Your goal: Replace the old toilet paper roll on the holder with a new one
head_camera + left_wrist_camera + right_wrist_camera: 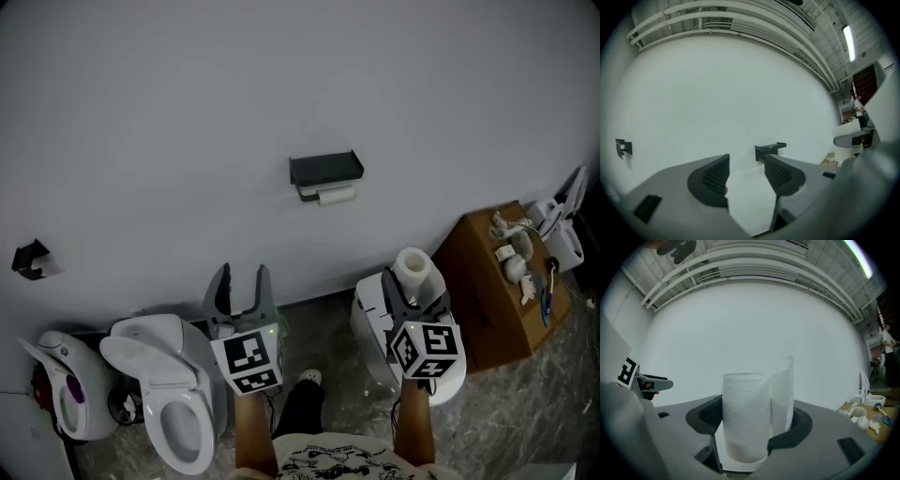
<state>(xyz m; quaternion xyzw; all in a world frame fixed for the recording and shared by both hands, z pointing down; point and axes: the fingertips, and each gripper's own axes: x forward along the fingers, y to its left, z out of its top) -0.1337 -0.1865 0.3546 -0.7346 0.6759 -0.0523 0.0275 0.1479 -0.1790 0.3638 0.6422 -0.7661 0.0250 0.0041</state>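
Holding a toilet paper roll (412, 264) upright, the right gripper (412, 292) sits beside the left gripper (243, 284), spread and empty.

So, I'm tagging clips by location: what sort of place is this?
Probably a mock bathroom in an industrial hall: a toilet by a wall-mounted paper holder, a cardboard box, exposed ceiling pipes overhead.

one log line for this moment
left gripper: open, empty | right gripper: shut on new roll | old roll: on holder
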